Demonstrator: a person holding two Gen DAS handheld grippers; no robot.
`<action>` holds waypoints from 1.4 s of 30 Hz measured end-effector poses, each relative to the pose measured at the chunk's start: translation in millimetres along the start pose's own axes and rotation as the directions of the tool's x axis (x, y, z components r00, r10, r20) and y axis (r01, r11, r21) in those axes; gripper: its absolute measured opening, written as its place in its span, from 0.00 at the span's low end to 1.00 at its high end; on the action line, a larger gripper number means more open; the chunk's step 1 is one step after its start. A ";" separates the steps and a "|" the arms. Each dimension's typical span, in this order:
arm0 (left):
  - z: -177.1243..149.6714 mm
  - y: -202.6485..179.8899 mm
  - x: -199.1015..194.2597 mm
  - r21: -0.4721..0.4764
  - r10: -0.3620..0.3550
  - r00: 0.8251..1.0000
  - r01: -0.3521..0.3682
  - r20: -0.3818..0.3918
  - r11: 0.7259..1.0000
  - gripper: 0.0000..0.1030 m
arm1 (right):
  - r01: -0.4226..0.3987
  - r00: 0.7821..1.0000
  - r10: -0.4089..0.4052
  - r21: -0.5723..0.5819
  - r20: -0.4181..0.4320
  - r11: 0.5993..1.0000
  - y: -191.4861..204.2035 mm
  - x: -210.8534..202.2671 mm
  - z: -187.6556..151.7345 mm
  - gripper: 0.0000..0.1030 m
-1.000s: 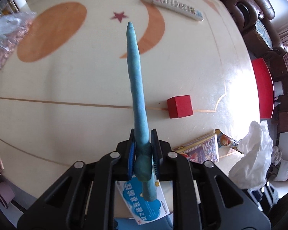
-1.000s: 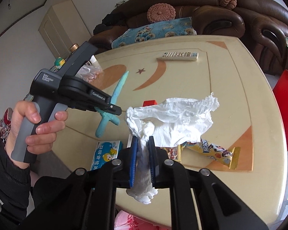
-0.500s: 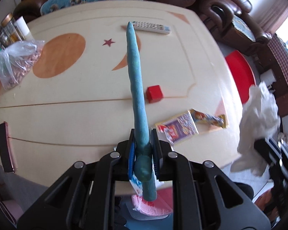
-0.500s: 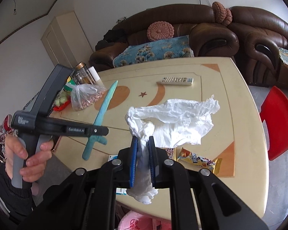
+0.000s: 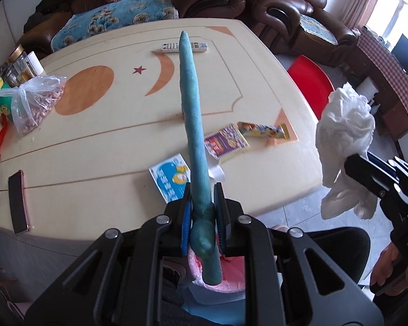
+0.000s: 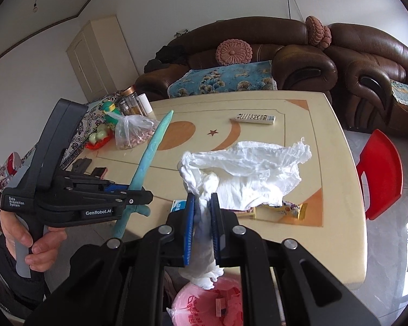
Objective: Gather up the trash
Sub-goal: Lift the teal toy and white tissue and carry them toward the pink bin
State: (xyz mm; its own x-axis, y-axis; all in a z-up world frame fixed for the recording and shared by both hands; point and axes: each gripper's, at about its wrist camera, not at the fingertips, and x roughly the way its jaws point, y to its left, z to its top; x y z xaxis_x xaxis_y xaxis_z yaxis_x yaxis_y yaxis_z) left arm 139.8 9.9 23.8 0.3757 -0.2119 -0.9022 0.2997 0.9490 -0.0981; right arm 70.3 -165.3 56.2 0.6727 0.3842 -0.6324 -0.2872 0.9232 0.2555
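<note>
My left gripper [image 5: 203, 212] is shut on a long blue sword-shaped toy [image 5: 193, 114] that points up and away over the table; it also shows in the right wrist view [image 6: 152, 152]. My right gripper [image 6: 202, 217] is shut on a crumpled white tissue [image 6: 247, 168], also seen at the right in the left wrist view [image 5: 345, 146]. A pink plastic bag [image 6: 204, 304] lies below both grippers, off the near table edge. Snack wrappers [image 5: 263, 130] and a blue-and-white packet [image 5: 171, 179] lie on the table.
The cream table [image 5: 108, 135] holds a remote [image 6: 255, 118], a bag of nuts [image 5: 38, 100], a phone [image 5: 17, 201] and jars at the left. A red stool [image 6: 380, 174] stands to the right, brown sofas behind.
Both grippers have pulled back from the table toward its near edge with their loads. The pink bag has come into view beneath them. The red block is now hidden behind the toy.
</note>
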 end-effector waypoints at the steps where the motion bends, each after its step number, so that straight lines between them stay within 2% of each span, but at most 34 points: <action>1: -5.6 -3.5 -2.6 0.009 -0.001 1.000 0.001 0.004 1.000 0.16 | 0.002 1.000 -0.002 -0.002 0.000 1.000 2.4 -5.1 -4.7 0.12; 11: -52.6 -29.8 -14.5 0.063 -0.007 1.000 0.006 0.016 0.998 0.16 | 0.001 1.000 -0.001 0.001 -0.027 1.000 16.6 -36.5 -53.1 0.12; 20: -83.2 -39.1 4.5 0.081 -0.034 0.999 0.035 -0.014 0.996 0.16 | 0.006 0.998 -0.005 0.008 -0.069 1.000 22.6 -41.0 -89.0 0.12; 35: -131.8 -52.5 57.2 0.119 -0.031 0.995 0.042 -0.098 0.992 0.16 | -0.002 0.984 0.009 0.039 -0.180 0.999 21.1 -1.9 -141.0 0.12; 42: -148.0 -55.3 81.3 0.142 -0.019 0.990 0.039 -0.138 0.989 0.16 | 0.016 0.966 0.001 0.062 -0.260 0.998 7.6 21.6 -168.9 0.12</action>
State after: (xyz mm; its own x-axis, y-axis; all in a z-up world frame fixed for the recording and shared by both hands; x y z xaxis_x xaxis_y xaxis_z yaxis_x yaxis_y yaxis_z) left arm 24.0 -25.2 -106.3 0.2450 -0.1958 -0.9495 0.4355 0.8973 -0.0727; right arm -32.5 -151.7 -79.0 0.4718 0.3694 -0.8006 -0.2337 0.9279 0.2904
